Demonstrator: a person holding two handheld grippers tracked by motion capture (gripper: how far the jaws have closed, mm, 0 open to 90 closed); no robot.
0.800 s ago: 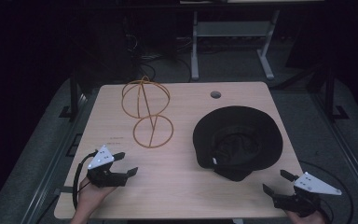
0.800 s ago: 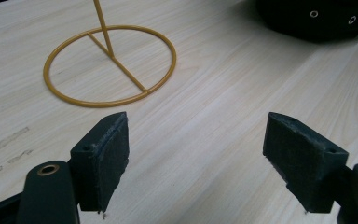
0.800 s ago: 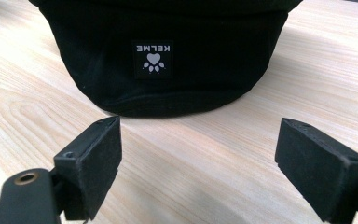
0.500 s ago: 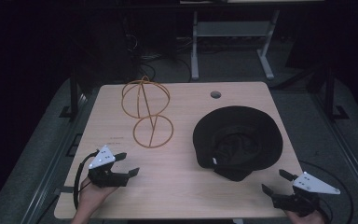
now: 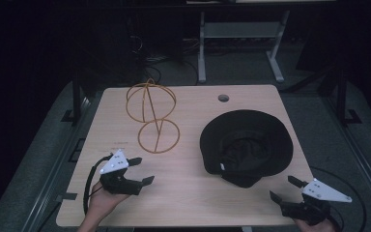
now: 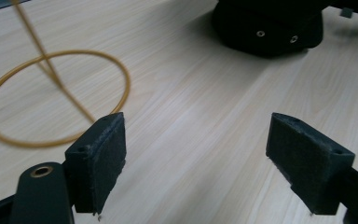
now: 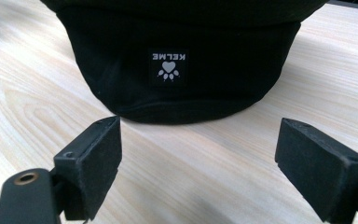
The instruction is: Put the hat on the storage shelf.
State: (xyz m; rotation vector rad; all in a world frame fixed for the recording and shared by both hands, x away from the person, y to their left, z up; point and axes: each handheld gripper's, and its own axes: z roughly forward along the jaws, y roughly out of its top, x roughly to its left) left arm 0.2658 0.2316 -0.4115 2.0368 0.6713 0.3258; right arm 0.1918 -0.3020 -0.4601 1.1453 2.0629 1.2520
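Right gripper (image 5: 284,188): jaws spread wide, nothing between them, low at the near right corner of the pale wood-grain table (image 5: 193,203). In the right gripper view the pads (image 7: 98,158) flank a stretch of bare tabletop; the black fabric bucket hat (image 7: 177,65) lies just ahead, logo patch upside down, its edge close to the tips but not touching.

Left gripper (image 5: 140,170): also wide apart and holding nothing, near the front left of the table. Ahead of it stands the gold wire hat stand (image 5: 153,116), a round base ring with a wire globe on a stem. The left gripper view puts the base ring (image 6: 56,98) near the left pad, apart from it.

The hat (image 5: 245,145) rests crown down and opening up on the right half, well apart from the stand.

Likely trouble, as I judge it:
- The fabric is soft. If you pinch only the thin brim edge, it may fold and slip out on the lift.
- If you close with the tips too low, they may scrape the wood and push the hat away from you instead of catching it.
- The stand looks light. If your left jaws knock the ring or stem, it may tip or skate.
- Black hat, black pads, dim room: contact is hard to read, so you may close short of the fabric.
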